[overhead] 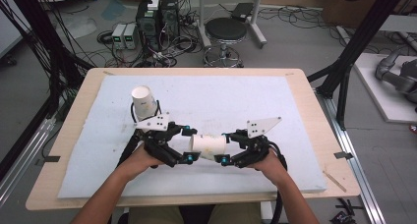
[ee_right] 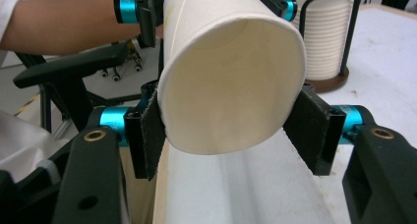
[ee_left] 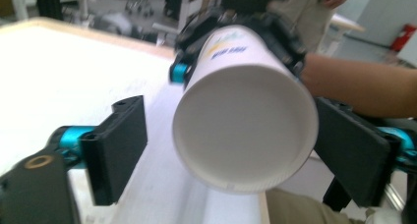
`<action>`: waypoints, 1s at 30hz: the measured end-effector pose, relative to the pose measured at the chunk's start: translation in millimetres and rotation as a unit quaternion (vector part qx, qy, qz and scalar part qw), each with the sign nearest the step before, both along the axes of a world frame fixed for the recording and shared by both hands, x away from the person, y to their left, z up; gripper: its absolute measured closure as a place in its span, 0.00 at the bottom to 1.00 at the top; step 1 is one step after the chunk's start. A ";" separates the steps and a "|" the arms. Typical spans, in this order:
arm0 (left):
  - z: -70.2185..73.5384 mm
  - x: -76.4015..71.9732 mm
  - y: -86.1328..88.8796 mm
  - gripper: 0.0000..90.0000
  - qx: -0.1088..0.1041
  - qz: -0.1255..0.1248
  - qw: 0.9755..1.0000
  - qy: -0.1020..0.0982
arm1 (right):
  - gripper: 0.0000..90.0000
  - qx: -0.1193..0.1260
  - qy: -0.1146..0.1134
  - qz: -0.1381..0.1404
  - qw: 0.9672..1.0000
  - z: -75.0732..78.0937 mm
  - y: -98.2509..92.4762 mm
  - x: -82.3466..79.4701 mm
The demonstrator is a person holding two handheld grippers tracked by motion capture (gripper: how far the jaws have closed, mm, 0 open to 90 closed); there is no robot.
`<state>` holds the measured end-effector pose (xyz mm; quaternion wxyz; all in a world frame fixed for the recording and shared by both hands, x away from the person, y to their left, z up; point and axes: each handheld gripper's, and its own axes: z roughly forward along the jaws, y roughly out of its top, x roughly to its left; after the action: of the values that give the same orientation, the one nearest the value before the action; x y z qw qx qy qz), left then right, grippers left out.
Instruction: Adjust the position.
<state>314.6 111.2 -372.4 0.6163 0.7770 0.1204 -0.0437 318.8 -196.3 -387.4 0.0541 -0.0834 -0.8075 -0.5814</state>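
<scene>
A white paper cup (overhead: 208, 146) lies on its side in the air between both grippers, low over the white foam mat (overhead: 221, 94). My right gripper (ee_right: 230, 121) is shut on the cup's open rim (ee_right: 231, 81), and its pads squeeze the mouth into an oval. The left gripper (ee_left: 231, 145) stands open around the cup's closed bottom (ee_left: 244, 130), with a clear gap at its left jaw. In the high view the left gripper (overhead: 191, 144) and right gripper (overhead: 225, 148) face each other across the cup.
A stack of paper cups in a black wire holder (overhead: 143, 102) stands on the mat behind the left hand; it is also visible as the cup stack (ee_right: 324, 37). The wooden table edge (overhead: 324, 135) frames the mat. A stool (overhead: 225, 32) and cabled equipment sit on the floor beyond.
</scene>
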 end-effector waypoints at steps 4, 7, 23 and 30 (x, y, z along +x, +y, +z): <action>1.7 -0.3 3.6 0.16 0.013 0.006 1.000 -0.006 | 0.41 -0.036 -0.002 -0.013 0.999 4.0 -3.9 0.8; 5.7 0.0 6.3 0.16 0.033 0.016 0.999 -0.015 | 0.41 -0.056 -0.008 -0.018 0.998 6.4 -4.3 2.0; 19.3 3.0 0.3 0.17 0.125 0.031 0.990 -0.057 | 0.41 -0.187 -0.045 -0.031 0.981 37.5 -0.9 10.7; 26.9 6.4 -15.4 0.17 0.172 0.011 0.982 -0.071 | 0.41 -0.267 -0.062 -0.006 0.962 51.1 19.7 12.5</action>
<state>321.0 95.8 -345.5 0.4810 0.8712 0.0903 0.0400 331.3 -176.7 -336.3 -0.0235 -0.0637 -0.9348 -0.3486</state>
